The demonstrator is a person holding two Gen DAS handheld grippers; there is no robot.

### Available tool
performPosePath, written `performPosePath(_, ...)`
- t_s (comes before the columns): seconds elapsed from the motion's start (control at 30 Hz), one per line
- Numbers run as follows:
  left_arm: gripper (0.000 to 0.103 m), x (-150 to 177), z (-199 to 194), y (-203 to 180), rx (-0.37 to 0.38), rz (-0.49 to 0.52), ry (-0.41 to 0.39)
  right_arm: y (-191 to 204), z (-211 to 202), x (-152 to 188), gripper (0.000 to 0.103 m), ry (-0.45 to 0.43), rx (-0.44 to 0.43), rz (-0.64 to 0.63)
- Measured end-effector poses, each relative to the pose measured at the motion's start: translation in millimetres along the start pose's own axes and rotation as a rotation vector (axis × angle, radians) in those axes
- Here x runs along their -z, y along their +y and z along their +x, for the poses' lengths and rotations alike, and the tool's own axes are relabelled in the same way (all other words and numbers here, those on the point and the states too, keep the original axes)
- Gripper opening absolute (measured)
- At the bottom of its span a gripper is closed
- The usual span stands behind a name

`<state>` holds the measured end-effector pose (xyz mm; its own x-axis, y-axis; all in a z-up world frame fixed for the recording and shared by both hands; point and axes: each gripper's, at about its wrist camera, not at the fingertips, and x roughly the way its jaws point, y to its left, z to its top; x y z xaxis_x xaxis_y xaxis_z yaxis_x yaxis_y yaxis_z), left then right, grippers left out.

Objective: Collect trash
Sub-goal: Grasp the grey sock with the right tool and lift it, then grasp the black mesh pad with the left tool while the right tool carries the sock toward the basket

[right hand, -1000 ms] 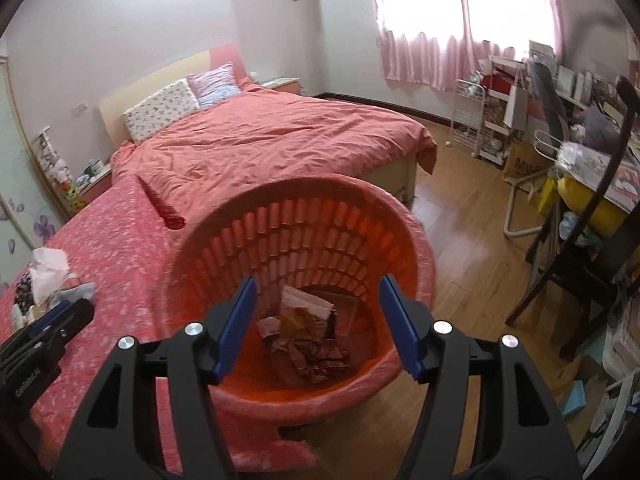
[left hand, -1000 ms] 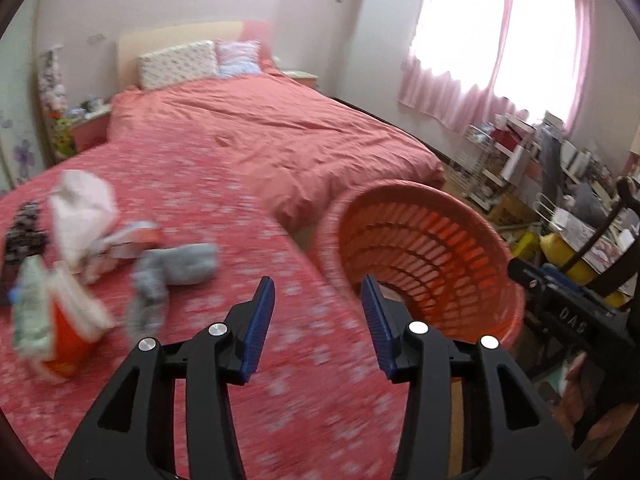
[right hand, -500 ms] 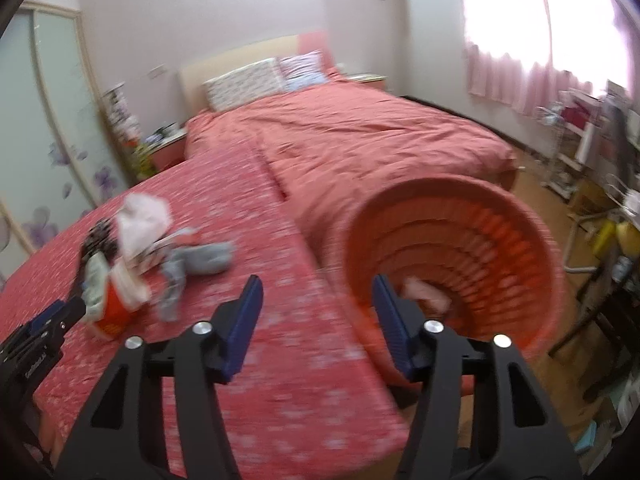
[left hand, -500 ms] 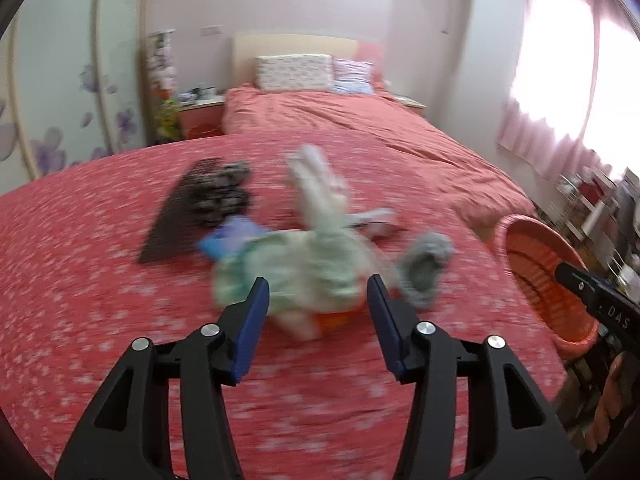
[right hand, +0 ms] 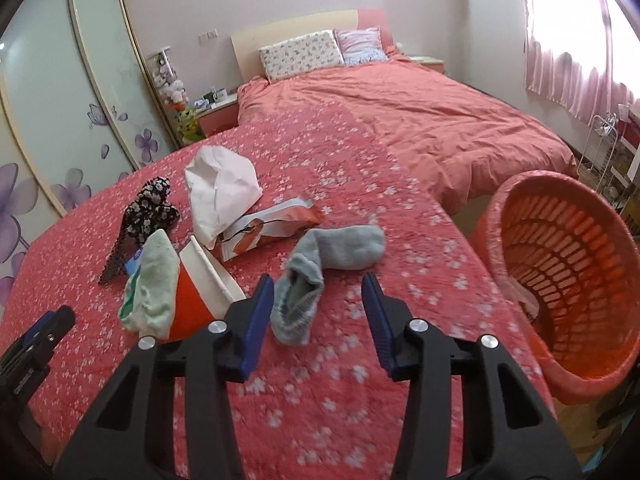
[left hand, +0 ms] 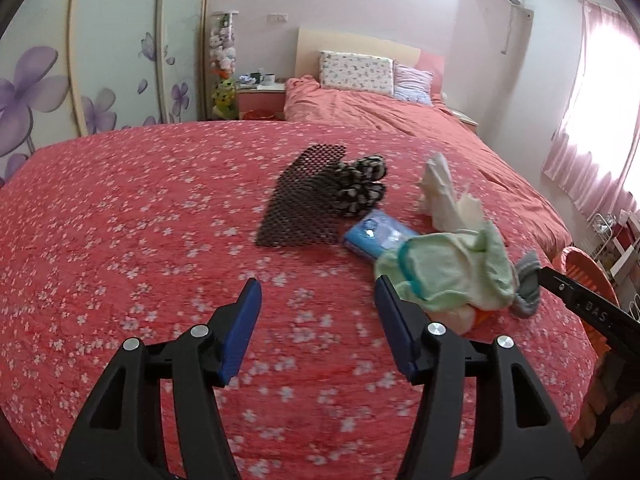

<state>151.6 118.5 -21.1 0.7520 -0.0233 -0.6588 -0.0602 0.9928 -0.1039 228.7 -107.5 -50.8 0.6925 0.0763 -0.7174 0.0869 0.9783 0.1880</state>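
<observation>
Both empty: left gripper [left hand: 318, 326] opening over the red flowered bed [left hand: 140, 240], right gripper [right hand: 318, 322] closing beside a grey sock [right hand: 340, 248].

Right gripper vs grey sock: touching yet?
Apart. The right wrist view shows the right gripper short of the grey sock; bedspread shows between the sock and both pads. Its jaws are closing with nothing gripped.

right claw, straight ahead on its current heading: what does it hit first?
Most likely the grey sock, which lies just ahead of the right claw, towards its left finger. The jaws are closing with nothing between them yet. Depth is unclear; it could meet the bedspread instead.
</observation>
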Motion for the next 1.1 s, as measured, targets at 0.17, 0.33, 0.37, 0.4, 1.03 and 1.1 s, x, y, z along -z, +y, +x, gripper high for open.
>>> performPosePath(0.17, 0.059, -0.6, 3.6, 8.9, 0.004, -0.018, 0.013, -0.4, 17.6, -2.2, 0.042, 0.030, 0.019, 0.007)
performPosePath(0.33, 0.059, -2.2, 10.5, 11.1, 0.012, -0.031, 0.030, -1.9, 29.0, 2.0, 0.022, 0.071, 0.012, 0.000)
performPosePath(0.37, 0.059, -2.5, 11.8, 11.1, 0.014, -0.033, 0.035, -2.2, 29.9, 3.2, 0.015, 0.076, 0.010, -0.001)
performPosePath(0.4, 0.059, -2.8, 13.1, 11.6, 0.015, -0.034, 0.039, -3.5, 30.0, 4.7, 0.009, 0.079, 0.004, 0.001)
performPosePath(1.03, 0.054, -51.3, 81.9, -13.0, -0.039, 0.005, 0.122, -32.3, 5.1, 11.0, 0.007, 0.037, 0.015, 0.027)
performPosePath(1.1, 0.046, -50.4, 90.6, -14.7, -0.054, 0.016, 0.148, -32.7, 3.6, 11.2, 0.007, 0.037, 0.015, 0.025)
